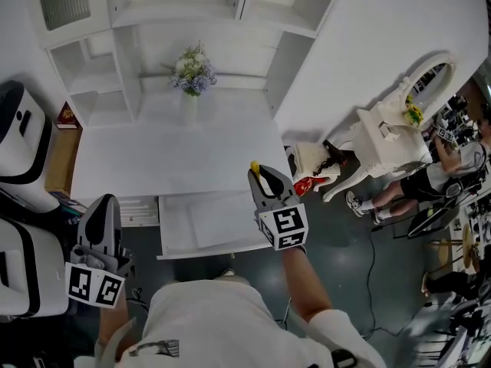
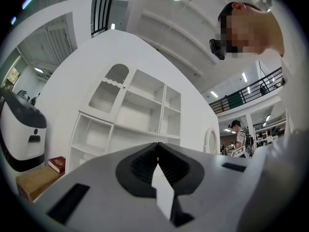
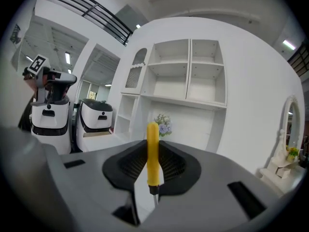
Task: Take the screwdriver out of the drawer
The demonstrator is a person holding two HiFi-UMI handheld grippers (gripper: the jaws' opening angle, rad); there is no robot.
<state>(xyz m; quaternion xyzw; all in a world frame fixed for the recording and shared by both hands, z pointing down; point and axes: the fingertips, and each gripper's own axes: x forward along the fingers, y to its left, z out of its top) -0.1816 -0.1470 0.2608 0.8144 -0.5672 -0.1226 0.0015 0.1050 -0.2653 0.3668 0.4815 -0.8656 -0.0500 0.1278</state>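
Above the open drawer [image 1: 216,251], at its right corner, the right gripper [image 1: 261,178] pinches the screwdriver [image 3: 152,151] by its yellow handle. The handle stands upright between the pads, its rounded end poking above the jaws and the dark shank hanging below them. In the head view only that yellow end shows past the jaw tips, and it sits over the front edge of the white desk [image 1: 176,156], clear of the drawer's inside.

The left gripper [image 1: 102,205] is held low at the left, well apart from the drawer. Its jaws are pressed together with nothing between them, so it takes no part in the grip.

Judged from how things lie, the main part of the task is done: the screwdriver is out of the drawer and carried in the air, touching neither drawer nor desk. What is left is probably small. The tool may need setting down somewhere, and the desk just ahead looks the likely place, though the task names no spot. The drawer stands pulled out, and whether it should be pushed shut is not said either. The hold looks firm, with the handle seated deep in the ribbed pads.
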